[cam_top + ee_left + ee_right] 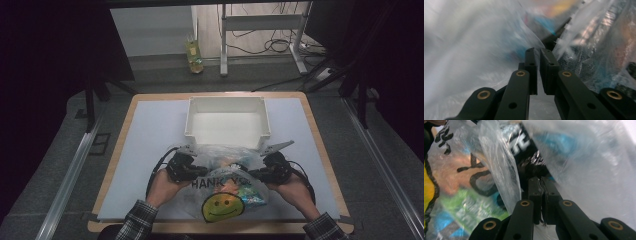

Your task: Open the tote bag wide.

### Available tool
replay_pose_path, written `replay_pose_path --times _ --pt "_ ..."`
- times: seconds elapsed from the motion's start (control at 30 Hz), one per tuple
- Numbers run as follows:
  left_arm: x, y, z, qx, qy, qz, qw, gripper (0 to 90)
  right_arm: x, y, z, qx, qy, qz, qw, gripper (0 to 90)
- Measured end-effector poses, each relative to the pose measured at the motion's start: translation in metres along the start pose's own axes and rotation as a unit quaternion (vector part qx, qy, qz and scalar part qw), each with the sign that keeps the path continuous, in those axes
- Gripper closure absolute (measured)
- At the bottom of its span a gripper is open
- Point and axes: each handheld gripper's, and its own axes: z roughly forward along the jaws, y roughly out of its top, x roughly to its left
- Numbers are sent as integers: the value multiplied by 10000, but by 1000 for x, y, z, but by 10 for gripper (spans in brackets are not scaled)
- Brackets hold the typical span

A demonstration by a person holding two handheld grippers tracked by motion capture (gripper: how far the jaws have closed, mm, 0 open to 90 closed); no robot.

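**Smiley bag held at both sides**

The clear plastic bag (pixel 225 192) of colourful packets lies at the table's 6 o'clock edge; the white bin (pixel 227 122) stands at 12 o'clock of it. Left gripper (pixel 200 171) and right gripper (pixel 252 173) each pinch bag film, jaws nearly closed, pointing inward.

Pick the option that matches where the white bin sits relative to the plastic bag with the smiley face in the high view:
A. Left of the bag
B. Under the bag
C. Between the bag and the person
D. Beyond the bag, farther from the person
D: the white bin stands on the far side of the plastic bag, which lies nearer the person's hands.
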Motion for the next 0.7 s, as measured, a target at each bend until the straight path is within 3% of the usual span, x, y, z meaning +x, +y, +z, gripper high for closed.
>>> replay_pose_path --times 0.27,0.63,0.7 --pt "-15 -11 -4 71 -260 103 9996 840 14 -10 -4 57 142 -109 9998 860" --pt "-46 -27 -21 -156 -567 274 9979 830 30 -21 -23 -136 370 -162 9991 839" --pt "-53 -28 -26 -191 -652 379 9970 830 35 -24 -30 -200 418 -177 9988 839"
